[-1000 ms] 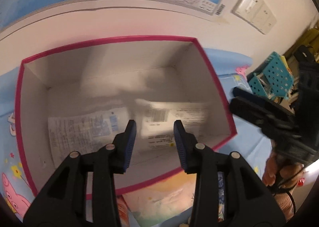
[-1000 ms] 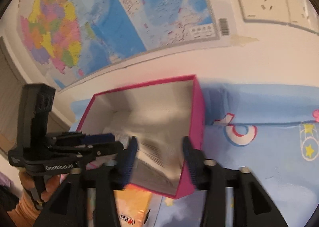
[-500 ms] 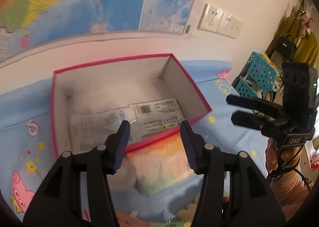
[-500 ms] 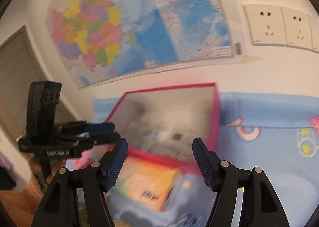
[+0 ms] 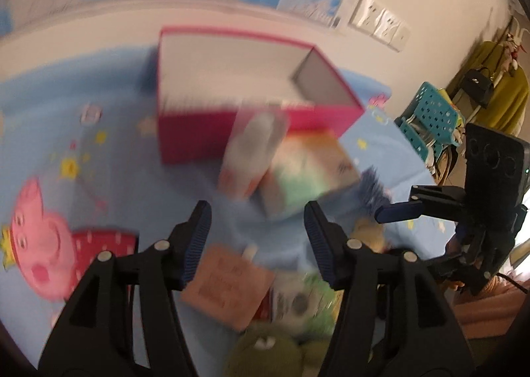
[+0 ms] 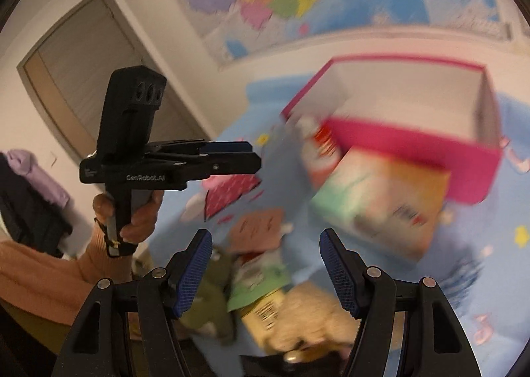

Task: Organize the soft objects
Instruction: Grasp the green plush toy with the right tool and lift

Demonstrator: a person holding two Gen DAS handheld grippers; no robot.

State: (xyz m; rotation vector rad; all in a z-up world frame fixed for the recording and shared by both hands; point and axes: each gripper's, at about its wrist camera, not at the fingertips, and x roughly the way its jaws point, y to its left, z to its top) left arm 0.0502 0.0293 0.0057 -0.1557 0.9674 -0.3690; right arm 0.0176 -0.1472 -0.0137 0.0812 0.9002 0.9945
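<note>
Left wrist view first: the left gripper [image 5: 257,241] is seen with its blue ribbed fingers [image 5: 198,238] spread fairly wide and still opening, and nothing is caught between them. A second ago they were set much narrower and were hung right over the open box; now the whole box is seen farther off, so the gripper has been pulled back. Past the fingertips, a blurry pastel rainbow-printed soft pack [image 5: 308,175] is laid on the blue cartoon-print bedsheet [image 5: 109,178], touching the front wall of the pink-edged rectangular storage box [image 5: 198,138]. A white tube-shaped packet with red print [image 5: 251,152] is leaned against that same wall, just beside the pack. Closer in, a salmon-pink flat square pouch [image 5: 228,284] and a green plush toy [image 5: 265,350] are found near the bottom edge, both pretty smeared by motion blur.

Over in the right wrist view, the right gripper [image 6: 266,272] is also held wide with nothing between the fingers, a touch wider than a second ago. Below it a beige fuzzy plush [image 6: 318,320] is spotted, details too blurred to call. The box has dropped back here too, and the left gripper is shown off to the left, gripped by a hand [image 6: 132,214] in an orange sleeve [image 6: 43,274].
</note>
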